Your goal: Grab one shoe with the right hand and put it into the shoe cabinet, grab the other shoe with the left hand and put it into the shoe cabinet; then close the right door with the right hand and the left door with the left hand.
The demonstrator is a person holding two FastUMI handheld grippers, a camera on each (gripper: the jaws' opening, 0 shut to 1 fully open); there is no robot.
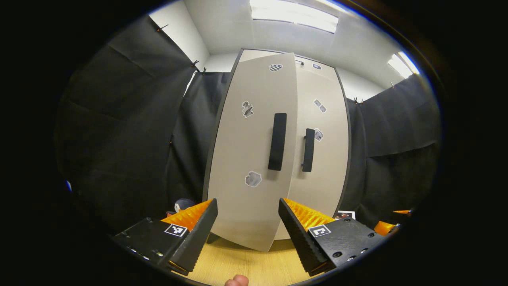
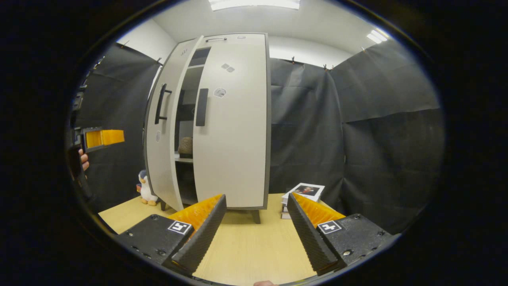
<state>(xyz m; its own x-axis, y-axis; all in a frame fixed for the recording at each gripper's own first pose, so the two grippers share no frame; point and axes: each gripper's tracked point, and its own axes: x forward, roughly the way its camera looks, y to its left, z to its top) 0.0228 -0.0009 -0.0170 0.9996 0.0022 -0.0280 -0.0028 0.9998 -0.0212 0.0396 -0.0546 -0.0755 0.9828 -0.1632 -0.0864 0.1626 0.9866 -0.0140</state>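
The pale shoe cabinet point(image 1: 317, 186) stands upright on the wooden table point(image 1: 254, 266). Its left door point(image 1: 246, 159) hangs ajar, swung out toward me, with a dark handle point(image 1: 277, 142). The right door point(image 1: 323, 159) lies flush, its handle point(image 1: 308, 150) beside the gap. My left gripper point(image 1: 248, 234) is open just in front of the left door's lower edge, touching nothing. In the right gripper view, the gap between the left door point(image 2: 160, 151) and the right door point(image 2: 234, 131) shows a brownish shoe point(image 2: 185, 146) on a shelf. My right gripper point(image 2: 256, 222) is open, back from the cabinet. The left gripper point(image 2: 104, 138) is at the far left.
A penguin toy point(image 2: 146, 188) stands on the table left of the cabinet, also seen low down as the penguin toy point(image 1: 182, 204). A stack of books point(image 2: 303, 194) lies to the cabinet's right. Black cloth walls close in on all sides. A hand point(image 2: 83, 159) holds the left gripper.
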